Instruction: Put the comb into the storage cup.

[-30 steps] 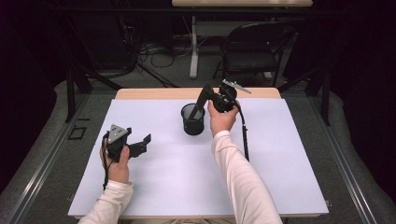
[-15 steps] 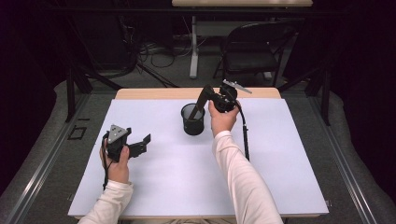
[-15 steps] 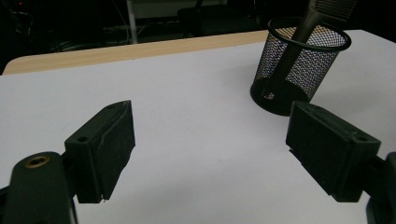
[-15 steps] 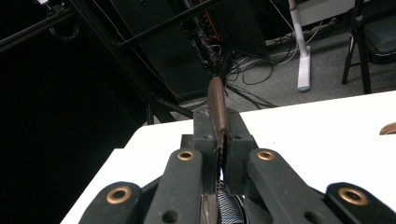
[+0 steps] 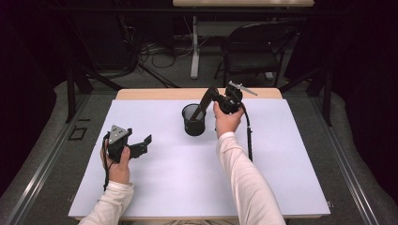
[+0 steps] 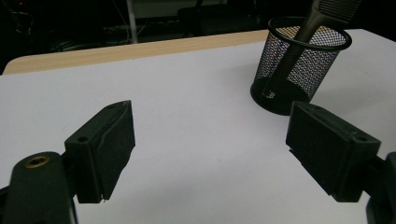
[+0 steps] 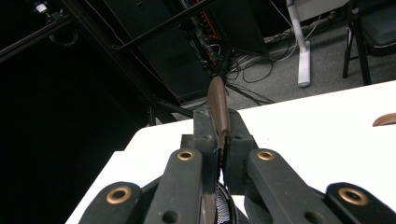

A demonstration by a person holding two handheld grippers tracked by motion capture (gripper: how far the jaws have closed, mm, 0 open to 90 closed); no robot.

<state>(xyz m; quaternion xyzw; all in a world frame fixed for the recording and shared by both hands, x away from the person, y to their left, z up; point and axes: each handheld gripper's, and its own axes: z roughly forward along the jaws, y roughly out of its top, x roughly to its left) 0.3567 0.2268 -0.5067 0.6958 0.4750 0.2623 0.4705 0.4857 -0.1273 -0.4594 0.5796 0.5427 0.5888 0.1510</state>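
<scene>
My right gripper (image 5: 210,96) clamps a dark brown comb (image 7: 218,105) at the black wire-mesh cup (image 5: 194,119); my left gripper (image 5: 141,145) rests open and empty.

The cup stands far back on the white-covered worktop (image 5: 281,164), a black folding chair (image 5: 256,47) and floor cables behind it. The mesh blurs the comb's lower end, so I cannot tell whether it touches the bottom; my closed jaws cover its middle. Nothing has moved since a second ago: both hands keep their places.
</scene>
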